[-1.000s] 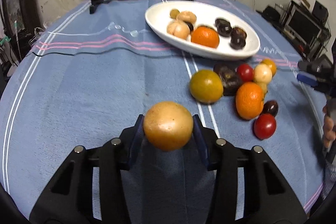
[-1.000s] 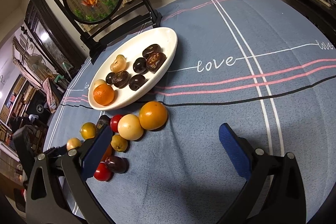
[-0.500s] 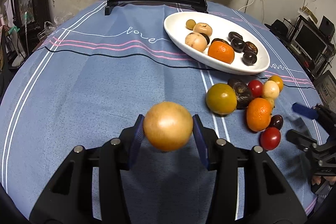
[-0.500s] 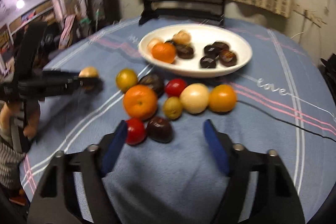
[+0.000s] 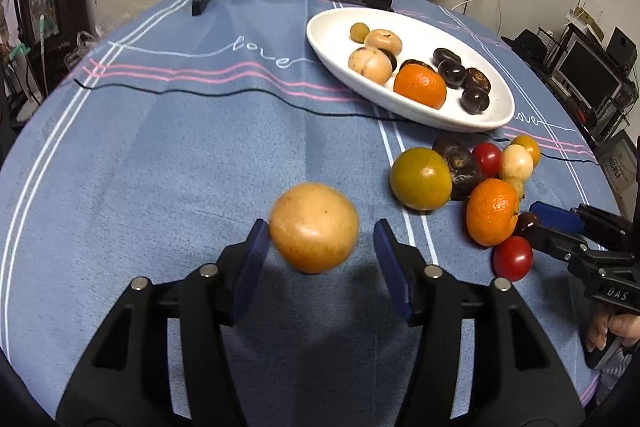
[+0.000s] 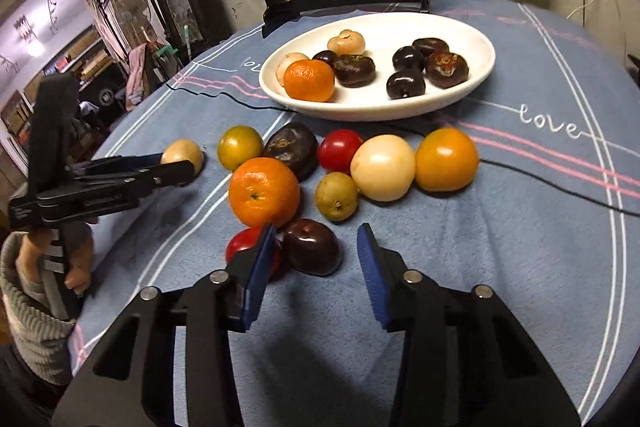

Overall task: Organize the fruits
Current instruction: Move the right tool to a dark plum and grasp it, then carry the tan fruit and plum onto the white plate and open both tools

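The yellow-orange fruit that the left gripper had clamped a moment ago is now loose: the blue pads have sprung apart, the right-hand one standing clear of the skin, the left one at most brushing it. The fruit looks slightly blurred, as if dropping or settling onto the blue tablecloth. In the right wrist view it shows as a pale round shape at the tip of the left gripper, out on the cloth to the left of the loose cluster.

So this piece has been let go on open cloth, not in the white oval dish far to the right. My guess is it is being set apart as a group of its own, or simply dropped; either way it may roll.

The right gripper has swung in low over the near edge of the cluster since the earlier view. Its jaws gape wide, holding nothing, with a dark plum-like fruit just ahead between them and a red tomato beside the left pad. An orange sits just behind. That plum seems the likely next pick.
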A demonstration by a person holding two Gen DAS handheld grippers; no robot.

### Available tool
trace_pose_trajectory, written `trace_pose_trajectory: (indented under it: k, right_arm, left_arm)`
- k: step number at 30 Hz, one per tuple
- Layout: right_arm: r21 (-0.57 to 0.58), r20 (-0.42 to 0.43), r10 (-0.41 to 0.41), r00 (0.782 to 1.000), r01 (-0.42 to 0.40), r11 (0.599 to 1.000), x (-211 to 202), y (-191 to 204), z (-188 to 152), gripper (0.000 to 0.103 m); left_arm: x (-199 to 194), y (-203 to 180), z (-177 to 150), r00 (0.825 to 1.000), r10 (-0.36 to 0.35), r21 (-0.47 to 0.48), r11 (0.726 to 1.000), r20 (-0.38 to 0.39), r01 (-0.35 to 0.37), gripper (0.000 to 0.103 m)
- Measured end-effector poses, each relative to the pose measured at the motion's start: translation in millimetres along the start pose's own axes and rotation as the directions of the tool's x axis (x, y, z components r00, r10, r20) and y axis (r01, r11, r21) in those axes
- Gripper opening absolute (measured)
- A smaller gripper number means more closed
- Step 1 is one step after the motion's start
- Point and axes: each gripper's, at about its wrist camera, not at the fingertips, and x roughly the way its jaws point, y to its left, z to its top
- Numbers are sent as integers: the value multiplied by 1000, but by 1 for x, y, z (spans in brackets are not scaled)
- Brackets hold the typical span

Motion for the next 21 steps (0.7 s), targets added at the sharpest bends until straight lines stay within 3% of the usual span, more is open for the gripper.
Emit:
trace_pose_trajectory:
  k: [5, 7, 9, 10, 13, 21]
  right_arm:
    - [92, -37, 74, 997, -70, 993, 7, -14, -1, 42]
    - [109, -43, 93, 995, -87, 990, 7, -16, 0, 42]
    - [95, -42, 83, 996, -78, 992, 6, -12, 0, 40]
    - [84, -44, 81, 996, -77, 993, 7, -10, 0, 33]
    - [0, -45, 16, 999, -16, 1000, 6, 7, -2, 33]
    - [-2, -34, 11, 999, -11, 1000, 2, 2, -3, 32]
  left_arm:
    - [7, 1, 4, 1000, -3, -7, 1000, -10, 3, 58]
    - [9, 3, 8, 999, 48, -5, 999, 5, -48, 58]
    - [11, 1, 8, 999, 46, 6, 999, -4, -46, 58]
    - [11, -1, 8, 999, 46, 16, 999, -4, -46, 58]
    - [12, -4, 8, 999, 48, 36, 998, -4, -47, 46]
    - [2, 6, 9, 999, 2, -16, 1000, 43, -1, 45]
